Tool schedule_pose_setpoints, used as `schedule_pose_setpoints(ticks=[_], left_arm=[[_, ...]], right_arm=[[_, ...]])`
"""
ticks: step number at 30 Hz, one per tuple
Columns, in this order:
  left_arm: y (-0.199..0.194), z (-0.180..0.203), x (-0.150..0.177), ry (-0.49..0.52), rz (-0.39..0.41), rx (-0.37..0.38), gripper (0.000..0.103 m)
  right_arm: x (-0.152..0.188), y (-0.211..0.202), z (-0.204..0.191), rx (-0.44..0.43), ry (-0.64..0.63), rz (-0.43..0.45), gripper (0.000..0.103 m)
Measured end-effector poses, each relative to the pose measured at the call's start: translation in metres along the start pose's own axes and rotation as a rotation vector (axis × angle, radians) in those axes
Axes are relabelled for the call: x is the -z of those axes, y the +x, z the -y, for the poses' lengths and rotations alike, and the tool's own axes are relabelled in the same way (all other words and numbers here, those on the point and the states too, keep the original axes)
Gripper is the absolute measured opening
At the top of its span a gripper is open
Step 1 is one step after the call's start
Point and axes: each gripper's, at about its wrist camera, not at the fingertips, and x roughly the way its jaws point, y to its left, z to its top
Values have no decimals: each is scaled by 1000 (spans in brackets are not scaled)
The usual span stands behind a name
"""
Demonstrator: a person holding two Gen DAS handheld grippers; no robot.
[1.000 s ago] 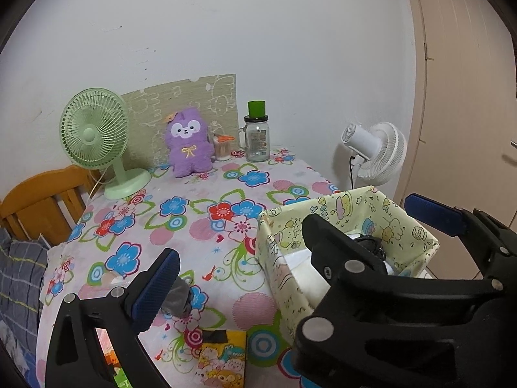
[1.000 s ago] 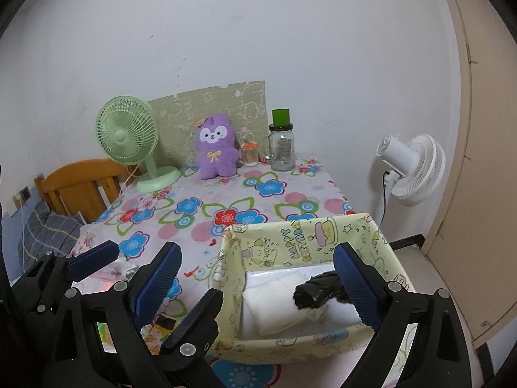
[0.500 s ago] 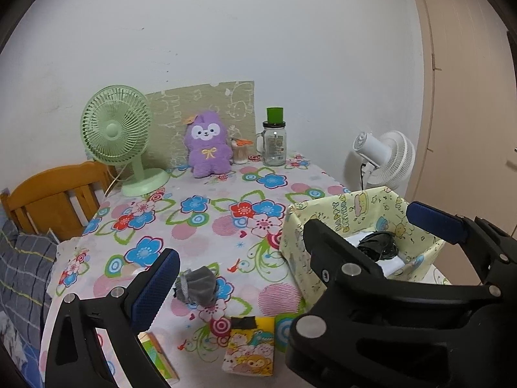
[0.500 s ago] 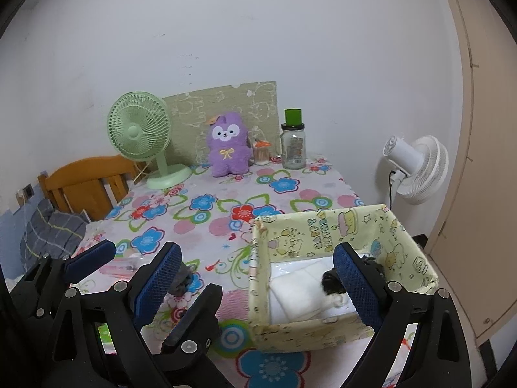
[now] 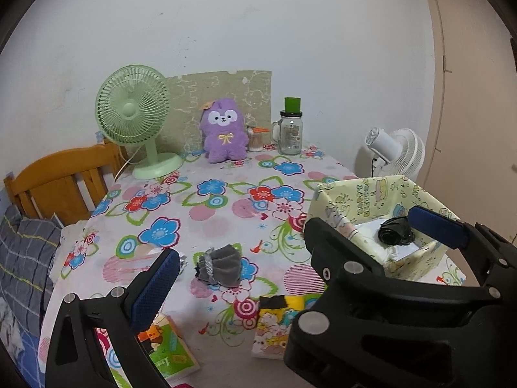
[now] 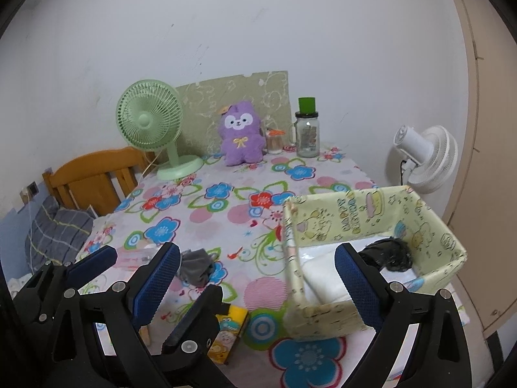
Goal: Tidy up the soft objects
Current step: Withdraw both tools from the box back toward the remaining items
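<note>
**Both grippers hang open above a flowered table as a grey cloth lies loose**

At far left, a wooden chair back (image 5: 61, 177) stands beside the table with a checked grey fabric (image 5: 22, 258) draped below it. A green desk fan (image 5: 134, 113) stands at the back of the flowered tablecloth (image 5: 210, 213), next to a purple plush toy (image 5: 223, 131) propped against a patterned board, with a clear jar with a green lid (image 5: 290, 127) to its right. Nearer the front, the left gripper (image 5: 290, 252) hangs above the table with its blue-padded fingers spread wide and holding nothing. Between those fingers in that view, a crumpled grey cloth (image 5: 219, 265) lies on the tablecloth, and picture packets (image 5: 274, 323) lie closer to the camera. The right gripper (image 6: 258, 278) is likewise spread wide and empty over the table's front edge. On the right side of the table sits a pale yellow cartoon-print fabric box (image 6: 352, 223), holding a folded white cloth (image 6: 323, 268) and a bunched black item (image 6: 387, 253). A white fan (image 6: 426, 158) stands beyond the table at far right
</note>
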Motion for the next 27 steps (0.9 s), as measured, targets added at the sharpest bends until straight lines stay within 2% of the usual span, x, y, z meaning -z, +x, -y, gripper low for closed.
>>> schedule_pose_setpoints(ticks=[14, 18, 27], left_arm=[[11, -33, 27, -78, -40, -23, 102], [12, -40, 36, -80, -36, -53, 102], [24, -57, 50, -109, -130, -71, 102]], right_arm=[[21, 20, -27, -19, -31, -35, 98], [28, 27, -36, -26, -45, -52, 98], [40, 42, -47, -49, -25, -88, 98]])
